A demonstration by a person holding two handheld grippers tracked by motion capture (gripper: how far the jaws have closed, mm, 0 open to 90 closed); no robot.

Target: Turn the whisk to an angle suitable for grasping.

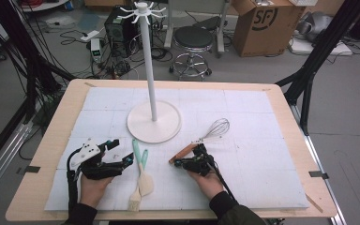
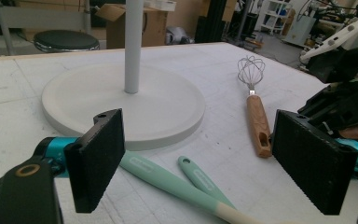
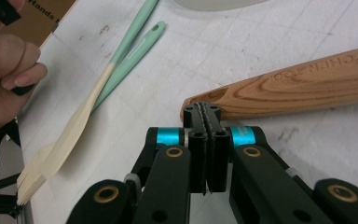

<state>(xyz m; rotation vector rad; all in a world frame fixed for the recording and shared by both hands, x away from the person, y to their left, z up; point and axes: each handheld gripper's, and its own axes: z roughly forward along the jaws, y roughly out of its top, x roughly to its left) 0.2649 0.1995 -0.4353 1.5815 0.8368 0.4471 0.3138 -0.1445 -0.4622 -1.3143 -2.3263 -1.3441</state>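
Note:
A whisk (image 1: 201,138) with a wooden handle (image 3: 298,86) lies right of the white hook stand (image 1: 153,121). My right gripper (image 3: 206,112) is shut with nothing between its jaws. Its tips sit right at the handle's near end, beside it; in the high view that gripper (image 1: 178,162) points left. A mint-handled brush (image 1: 135,178) and a mint-handled spatula (image 1: 145,176) lie side by side on the mat between my hands. My left gripper (image 2: 200,140) is open and holds nothing. It hovers just left of those two handles (image 2: 168,179) and faces the stand's base (image 2: 158,102) and the whisk (image 2: 256,121).
The stand's tall pole (image 1: 146,61) rises from a round base at the middle of the white mat (image 1: 262,154). The wooden table edge (image 1: 56,122) frames the mat. A stool (image 1: 193,40), a cardboard box (image 1: 262,23) and cables stand on the floor beyond.

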